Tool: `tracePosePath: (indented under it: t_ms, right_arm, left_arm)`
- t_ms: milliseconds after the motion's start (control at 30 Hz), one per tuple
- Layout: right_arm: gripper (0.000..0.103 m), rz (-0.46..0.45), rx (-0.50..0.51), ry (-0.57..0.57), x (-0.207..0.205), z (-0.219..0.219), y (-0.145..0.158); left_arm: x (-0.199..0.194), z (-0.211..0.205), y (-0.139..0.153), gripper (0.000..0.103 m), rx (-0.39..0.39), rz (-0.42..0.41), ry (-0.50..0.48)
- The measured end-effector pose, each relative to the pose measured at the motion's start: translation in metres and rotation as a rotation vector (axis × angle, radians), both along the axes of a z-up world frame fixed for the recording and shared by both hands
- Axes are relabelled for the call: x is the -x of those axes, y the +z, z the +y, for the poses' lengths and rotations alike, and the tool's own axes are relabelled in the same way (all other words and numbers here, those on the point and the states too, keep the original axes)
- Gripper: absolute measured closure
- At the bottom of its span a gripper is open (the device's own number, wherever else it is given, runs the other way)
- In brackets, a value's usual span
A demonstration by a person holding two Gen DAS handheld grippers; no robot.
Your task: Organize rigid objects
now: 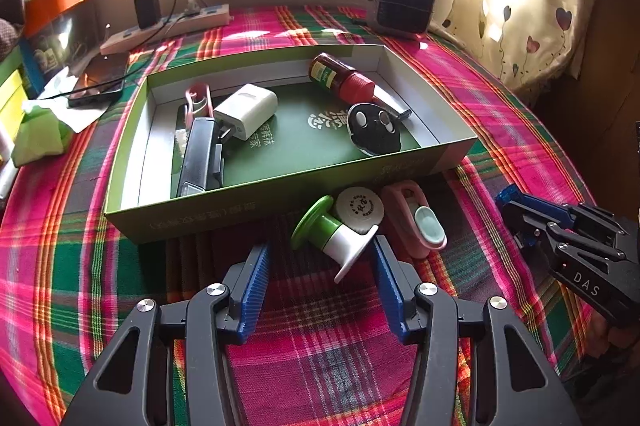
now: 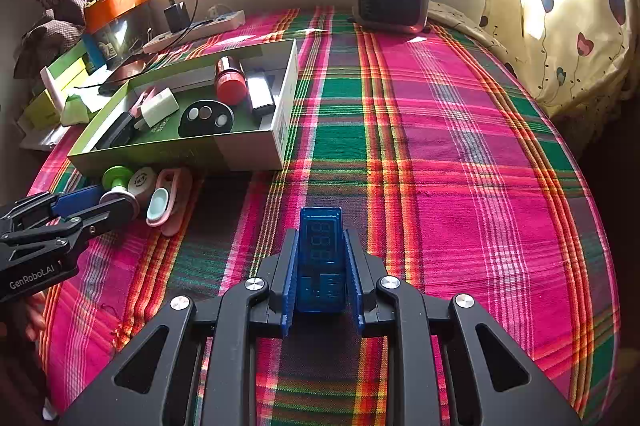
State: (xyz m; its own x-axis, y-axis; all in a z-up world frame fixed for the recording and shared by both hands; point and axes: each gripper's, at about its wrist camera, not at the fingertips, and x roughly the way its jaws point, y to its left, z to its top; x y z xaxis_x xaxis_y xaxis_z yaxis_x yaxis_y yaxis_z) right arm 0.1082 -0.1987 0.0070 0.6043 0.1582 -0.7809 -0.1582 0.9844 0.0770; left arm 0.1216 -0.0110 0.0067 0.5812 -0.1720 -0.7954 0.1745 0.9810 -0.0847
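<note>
The left gripper is standing wide, empty, the green-white spool at its twelve o'clock; the right gripper is clamping a blue meter.

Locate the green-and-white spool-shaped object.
In the left wrist view, the green-and-white spool-shaped object lies tipped on the plaid cloth, before the green box, beside the pink clip.

One green box; three items by its near wall: green-white spool, round tape measure, pink clip; one blue meter.
</note>
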Motion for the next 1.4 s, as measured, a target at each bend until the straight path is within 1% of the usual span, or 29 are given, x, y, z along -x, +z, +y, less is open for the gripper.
tracePosePath:
  t_ms: [367, 533, 700, 767, 1133, 1400]
  right_arm:
    - [0.080, 0.000, -0.003, 0.000, 0.000, 0.001, 0.000]
    - [0.080, 0.000, 0.000, 0.000, 0.000, 0.001, 0.000]
    - [0.080, 0.000, 0.003, 0.000, 0.000, 0.001, -0.001]
    - [0.080, 0.000, 0.002, 0.000, 0.000, 0.001, -0.001]
    - [0.080, 0.000, 0.004, 0.000, 0.000, 0.001, 0.000]
    - [0.080, 0.000, 0.005, 0.000, 0.000, 0.002, 0.000]
  left_arm:
    - [-0.005, -0.006, -0.001, 0.053, 0.000, -0.012, -0.043]
    - [-0.004, -0.003, 0.000, 0.054, 0.056, -0.008, -0.051]
    - [0.000, -0.006, 0.001, 0.064, 0.073, -0.018, -0.071]
    - [0.000, -0.005, 0.001, 0.067, 0.071, -0.021, -0.068]
    - [0.001, -0.002, 0.001, 0.067, 0.103, -0.025, -0.061]
    - [0.005, 0.000, 0.003, 0.068, 0.095, -0.041, -0.043]
